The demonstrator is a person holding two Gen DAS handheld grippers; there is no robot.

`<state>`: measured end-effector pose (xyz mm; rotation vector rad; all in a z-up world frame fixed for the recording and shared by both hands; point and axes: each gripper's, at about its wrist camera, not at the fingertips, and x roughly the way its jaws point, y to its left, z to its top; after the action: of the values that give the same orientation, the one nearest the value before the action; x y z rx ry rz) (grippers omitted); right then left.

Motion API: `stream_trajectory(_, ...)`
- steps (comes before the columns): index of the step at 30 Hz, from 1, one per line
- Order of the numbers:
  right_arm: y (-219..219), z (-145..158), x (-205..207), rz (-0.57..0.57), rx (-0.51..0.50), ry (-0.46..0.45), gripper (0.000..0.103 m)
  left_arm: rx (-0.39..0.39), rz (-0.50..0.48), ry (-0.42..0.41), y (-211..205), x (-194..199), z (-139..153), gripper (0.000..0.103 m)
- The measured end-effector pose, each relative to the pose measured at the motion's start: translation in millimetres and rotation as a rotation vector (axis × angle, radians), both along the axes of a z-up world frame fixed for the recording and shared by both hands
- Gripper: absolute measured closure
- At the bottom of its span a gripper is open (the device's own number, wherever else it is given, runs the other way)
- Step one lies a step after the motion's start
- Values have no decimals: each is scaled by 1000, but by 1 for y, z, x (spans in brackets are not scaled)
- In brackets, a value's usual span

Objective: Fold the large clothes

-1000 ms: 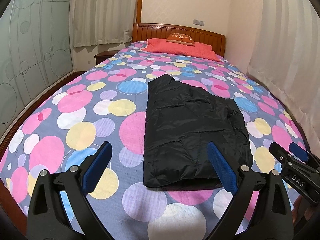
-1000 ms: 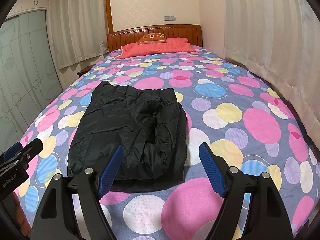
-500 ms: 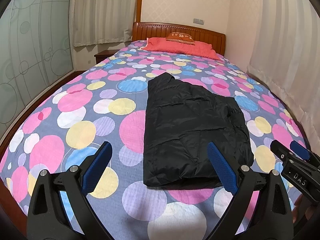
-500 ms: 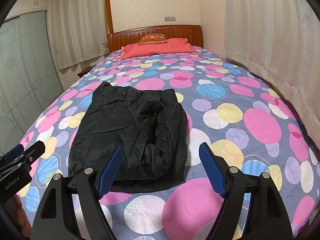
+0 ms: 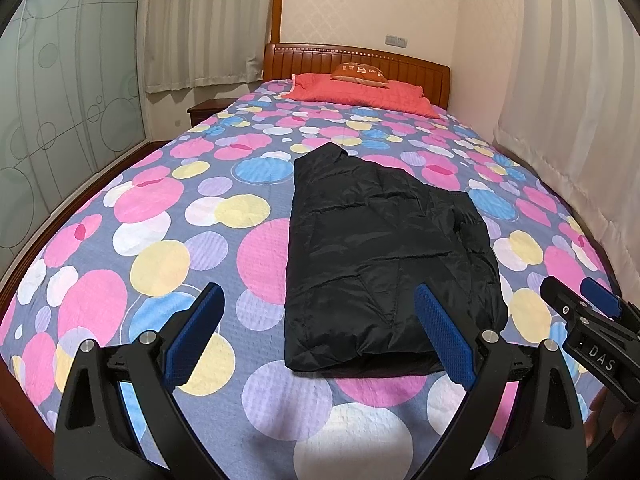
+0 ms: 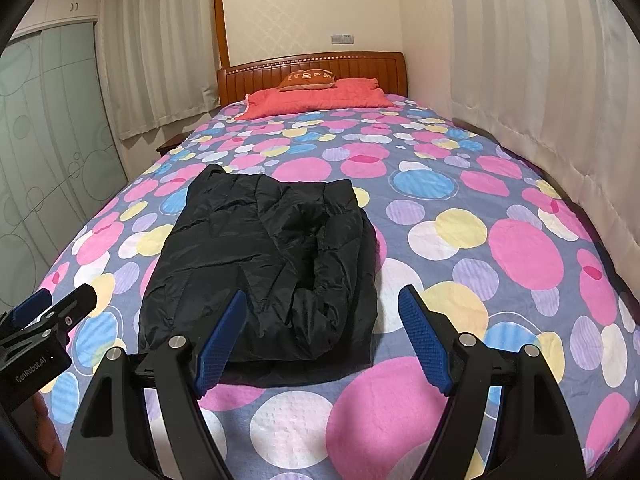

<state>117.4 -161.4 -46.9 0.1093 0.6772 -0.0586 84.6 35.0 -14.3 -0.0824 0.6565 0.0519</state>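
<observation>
A black puffer jacket (image 5: 384, 256) lies folded into a long rectangle on the bed's polka-dot cover (image 5: 160, 216); it also shows in the right wrist view (image 6: 264, 264). My left gripper (image 5: 320, 332) is open and empty, held above the foot of the bed, just short of the jacket's near edge. My right gripper (image 6: 322, 336) is open and empty, near the jacket's near right corner. Each gripper shows at the edge of the other's view: the right one (image 5: 588, 312) and the left one (image 6: 52, 308).
A red pillow (image 5: 360, 92) with an orange cushion (image 5: 360, 70) lies by the wooden headboard (image 5: 312, 60). Curtains (image 5: 580, 120) hang close along the bed's right side. A nightstand (image 5: 208, 110) and frosted sliding doors (image 5: 60, 100) stand to the left.
Both grippers have drifted slightly back and up from the jacket; both stay open. The jacket has not moved.
</observation>
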Motion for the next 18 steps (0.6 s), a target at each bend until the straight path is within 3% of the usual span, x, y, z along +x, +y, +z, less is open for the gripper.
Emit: stream_trajectory(18,3,-1,-1,2,-1,-2,26,-1,-1,1,-1,-1,0,7)
